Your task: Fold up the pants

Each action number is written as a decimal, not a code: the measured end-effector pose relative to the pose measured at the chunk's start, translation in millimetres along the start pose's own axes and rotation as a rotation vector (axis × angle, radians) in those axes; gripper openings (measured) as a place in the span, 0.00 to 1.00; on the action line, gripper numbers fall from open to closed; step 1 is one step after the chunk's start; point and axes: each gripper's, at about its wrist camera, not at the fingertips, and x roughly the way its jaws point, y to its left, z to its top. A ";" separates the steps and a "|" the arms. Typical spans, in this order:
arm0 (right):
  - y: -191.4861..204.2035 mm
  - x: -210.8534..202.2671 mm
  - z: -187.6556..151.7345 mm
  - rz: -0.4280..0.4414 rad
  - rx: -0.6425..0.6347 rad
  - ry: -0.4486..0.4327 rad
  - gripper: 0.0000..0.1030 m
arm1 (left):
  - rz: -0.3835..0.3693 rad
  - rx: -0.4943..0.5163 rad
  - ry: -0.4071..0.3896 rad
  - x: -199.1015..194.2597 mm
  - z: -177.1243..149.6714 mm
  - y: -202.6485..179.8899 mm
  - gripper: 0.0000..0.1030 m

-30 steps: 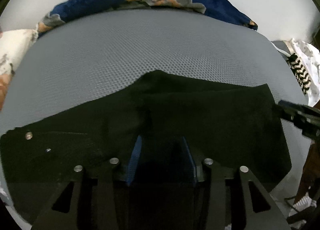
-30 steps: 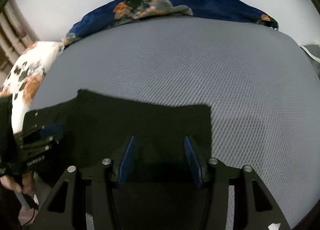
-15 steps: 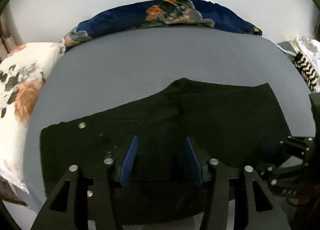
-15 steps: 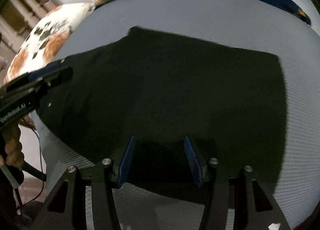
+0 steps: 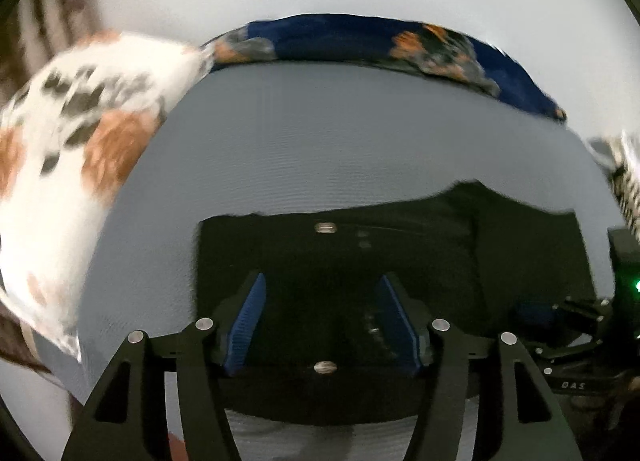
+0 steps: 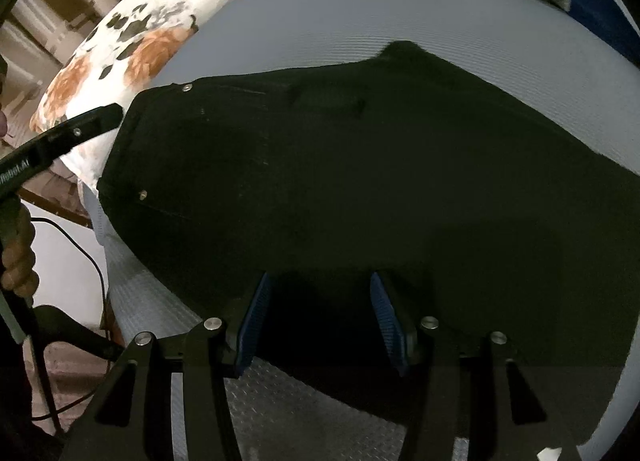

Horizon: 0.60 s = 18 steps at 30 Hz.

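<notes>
A pair of black pants (image 6: 360,181) is seen lying flat on a grey textured mattress (image 5: 320,149), close to its near edge, with the waist end toward the left side of the mattress and the rest of the cloth running toward the right side. Two metal buttons (image 6: 186,88) are visible at the waist end in the right wrist view; in the left wrist view a rivet (image 5: 326,227) is seen at the far edge of the waistband and another at its near edge. The left gripper (image 5: 322,321) is held above the waist end; its jaws have just been opening, the blue pads (image 5: 248,321) are parted, and only flat cloth is seen beneath them, nothing pinched. The right gripper (image 6: 320,313) is held over the near edge of the pants further along the cloth; its pads (image 6: 386,317) are likewise apart and no fold is caught between them. In the right wrist view a finger of the left gripper is seen at the waist corner, with the person's hand (image 6: 18,257) below it beside a cable. A white floral pillow (image 5: 68,165) is placed at the left side of the mattress, and a dark blue floral blanket (image 5: 360,41) is laid along its far edge, against a pale wall.
</notes>
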 end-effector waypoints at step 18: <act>30.4 -7.0 47.4 0.057 0.042 -0.038 0.57 | -0.415 -0.264 0.206 69.4 -24.8 131.7 0.60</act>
